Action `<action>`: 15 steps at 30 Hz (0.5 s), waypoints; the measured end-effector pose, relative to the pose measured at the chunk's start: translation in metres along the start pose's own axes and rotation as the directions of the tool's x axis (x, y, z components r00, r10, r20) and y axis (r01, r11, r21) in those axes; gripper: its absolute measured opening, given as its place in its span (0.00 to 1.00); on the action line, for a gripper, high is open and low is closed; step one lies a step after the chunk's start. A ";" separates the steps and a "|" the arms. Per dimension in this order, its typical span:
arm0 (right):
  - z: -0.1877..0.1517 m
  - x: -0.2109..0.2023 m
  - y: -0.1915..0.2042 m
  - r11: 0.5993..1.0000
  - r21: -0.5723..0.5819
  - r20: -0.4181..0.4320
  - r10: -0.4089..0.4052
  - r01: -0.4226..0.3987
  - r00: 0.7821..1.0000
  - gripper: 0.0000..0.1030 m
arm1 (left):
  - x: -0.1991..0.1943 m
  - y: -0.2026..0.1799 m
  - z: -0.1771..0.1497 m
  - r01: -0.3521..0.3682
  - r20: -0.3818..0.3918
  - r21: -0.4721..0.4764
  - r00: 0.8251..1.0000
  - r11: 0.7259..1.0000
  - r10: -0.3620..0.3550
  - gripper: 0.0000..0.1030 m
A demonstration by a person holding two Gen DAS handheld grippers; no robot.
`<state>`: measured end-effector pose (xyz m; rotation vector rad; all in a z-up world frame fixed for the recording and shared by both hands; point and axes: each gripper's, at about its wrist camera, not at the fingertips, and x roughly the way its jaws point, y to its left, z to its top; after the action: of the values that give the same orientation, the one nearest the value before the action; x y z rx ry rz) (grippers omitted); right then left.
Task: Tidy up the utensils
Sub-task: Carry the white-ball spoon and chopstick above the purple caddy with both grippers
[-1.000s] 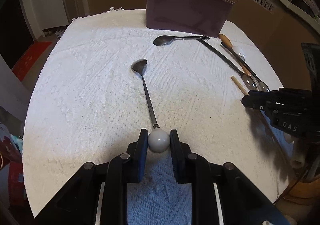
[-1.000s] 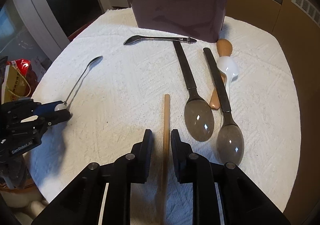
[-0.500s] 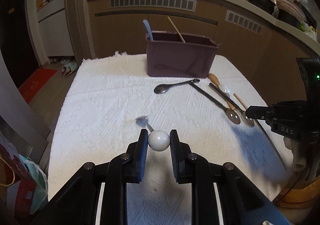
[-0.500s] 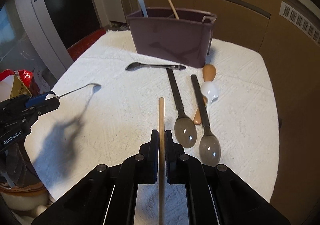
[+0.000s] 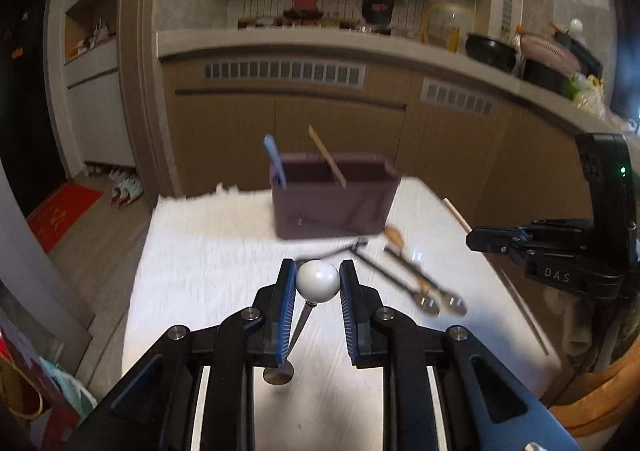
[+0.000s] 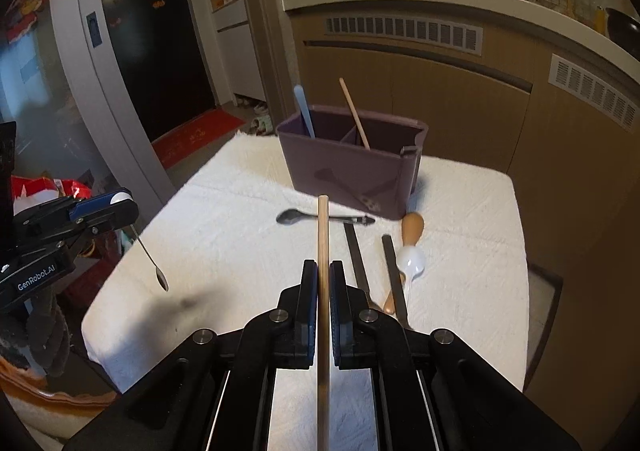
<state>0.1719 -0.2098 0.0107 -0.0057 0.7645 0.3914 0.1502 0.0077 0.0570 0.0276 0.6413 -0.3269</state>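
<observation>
The right gripper (image 6: 324,283) is clenching a wooden chopstick (image 6: 322,235) whose long axis is running straight out ahead of the jaws, its tip aiming just short of the purple holder (image 6: 348,167) standing ahead on the surface (image 6: 224,243). The left gripper (image 5: 318,287) is gripping a small spoon (image 5: 298,327) by its white ball end, the shaft dangling bowl-down below the jaws. The holder is lying ahead of and below both jaws, and appears nearer the right hand's.
</observation>
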 end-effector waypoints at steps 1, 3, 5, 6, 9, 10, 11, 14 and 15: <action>0.009 -0.008 0.000 1.000 0.001 0.025 0.005 -0.005 1.000 0.06 | -0.003 0.000 0.009 0.005 0.020 0.000 1.000 1.000 -0.005 0.19; 0.030 -0.024 -0.002 1.000 0.001 0.090 0.012 -0.012 0.996 0.06 | -0.009 0.000 0.032 0.010 0.069 0.005 0.998 1.000 -0.011 0.19; 0.054 -0.043 -0.002 1.000 -0.007 0.180 0.009 -0.008 0.984 0.06 | -0.013 0.000 0.052 0.007 0.120 0.009 0.993 1.000 -0.008 0.19; 0.065 -0.053 -0.003 1.000 -0.007 0.230 0.009 -0.007 0.973 0.06 | -0.015 0.000 0.063 0.005 0.145 0.015 0.989 1.000 -0.007 0.19; 0.095 -0.074 -0.008 1.000 -0.009 0.347 0.025 -0.024 0.938 0.06 | -0.014 0.000 0.092 0.000 0.201 0.026 0.980 1.000 -0.005 0.19; 0.103 -0.077 -0.009 1.000 -0.012 0.374 0.021 -0.018 0.927 0.06 | -0.012 0.001 0.100 0.003 0.210 0.022 0.978 1.000 -0.007 0.19; 0.110 -0.078 -0.010 1.000 -0.017 0.394 0.017 -0.011 0.919 0.06 | -0.008 0.002 0.108 0.009 0.215 0.020 0.977 1.000 -0.013 0.19; 0.132 -0.074 -0.014 1.000 -0.023 0.437 0.005 0.005 0.899 0.06 | 0.005 0.003 0.130 0.019 0.226 0.024 0.974 1.000 -0.024 0.19; 0.138 -0.069 -0.015 1.000 -0.028 0.449 0.003 0.011 0.893 0.06 | 0.009 0.003 0.136 0.025 0.228 0.027 0.973 0.999 -0.031 0.19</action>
<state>0.2245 -0.2276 0.1551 0.0540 0.2983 0.3819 0.2372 -0.0091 0.1600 0.0036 0.4101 -0.3592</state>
